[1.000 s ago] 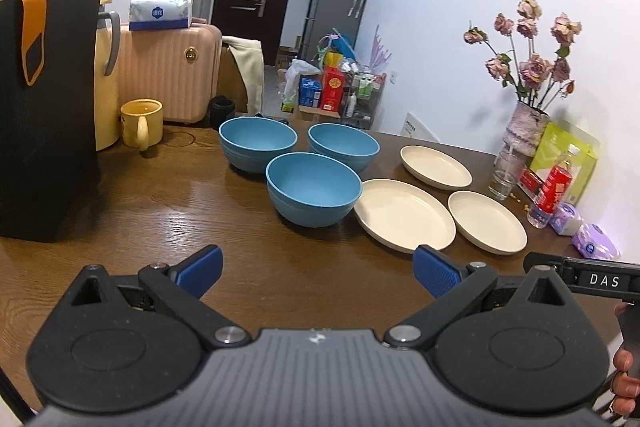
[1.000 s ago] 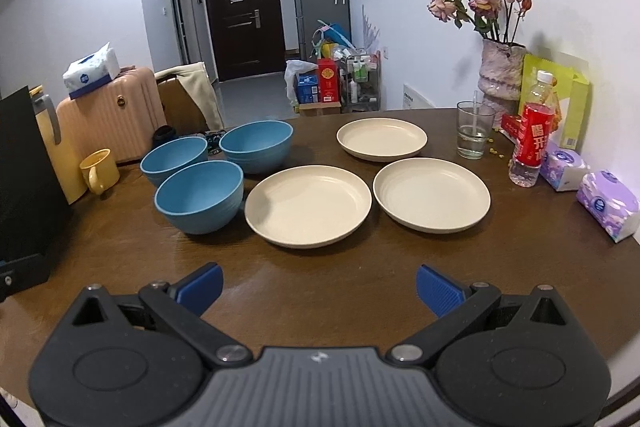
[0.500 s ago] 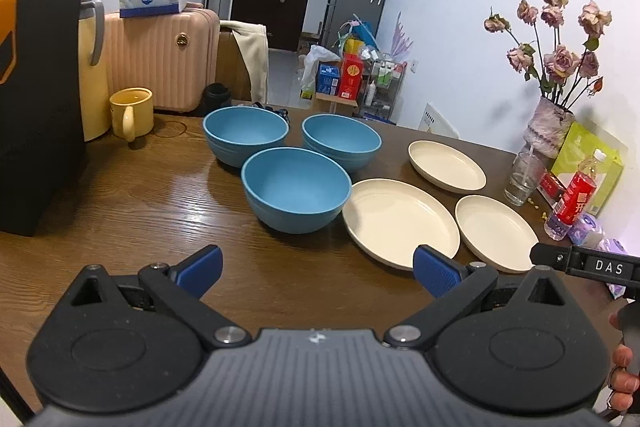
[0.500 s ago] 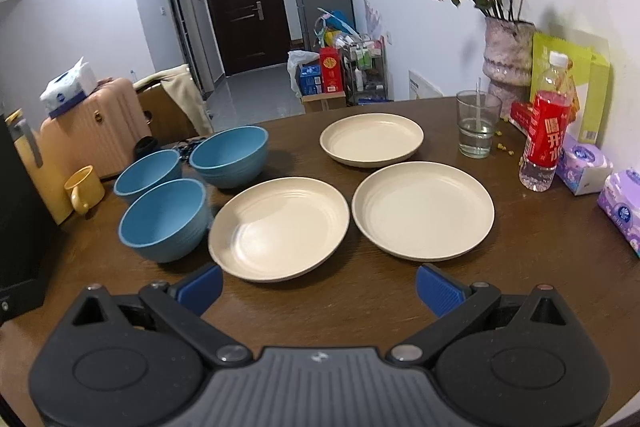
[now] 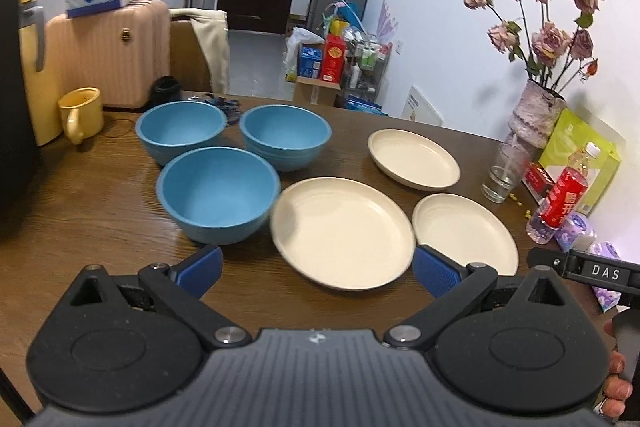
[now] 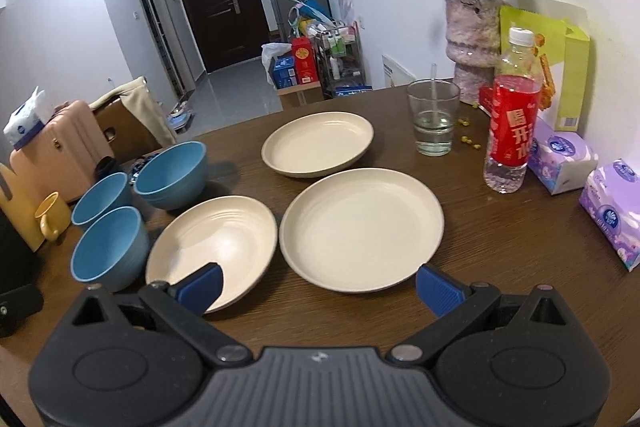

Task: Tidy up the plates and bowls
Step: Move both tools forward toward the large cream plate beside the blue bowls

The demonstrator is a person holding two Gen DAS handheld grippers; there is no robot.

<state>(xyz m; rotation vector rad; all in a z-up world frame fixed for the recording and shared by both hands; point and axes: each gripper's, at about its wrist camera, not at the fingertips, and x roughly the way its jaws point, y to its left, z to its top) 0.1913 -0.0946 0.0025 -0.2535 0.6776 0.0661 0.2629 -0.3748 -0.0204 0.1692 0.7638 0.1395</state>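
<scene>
Dark wooden worktop (image 5: 100, 219). Three blue round bowls cluster left: near bowl (image 5: 218, 193), two behind (image 5: 181, 131) (image 5: 285, 137). Three cream round plates lie right of them: near plate (image 5: 342, 231), right plate (image 6: 362, 229), far plate (image 6: 318, 143). Left gripper (image 5: 316, 269) fingers spread wide, empty, over the near plate's front rim. Right gripper (image 6: 320, 287) likewise wide, empty, facing the right plate. Clear glass (image 6: 434, 119) beside red-labelled bottle (image 6: 510, 135).

Three blue bowls (image 5: 218, 193), three cream plates (image 6: 361, 229) — dark wood-grain table (image 6: 500, 247), blue-padded black claw (image 6: 318, 289)
</scene>
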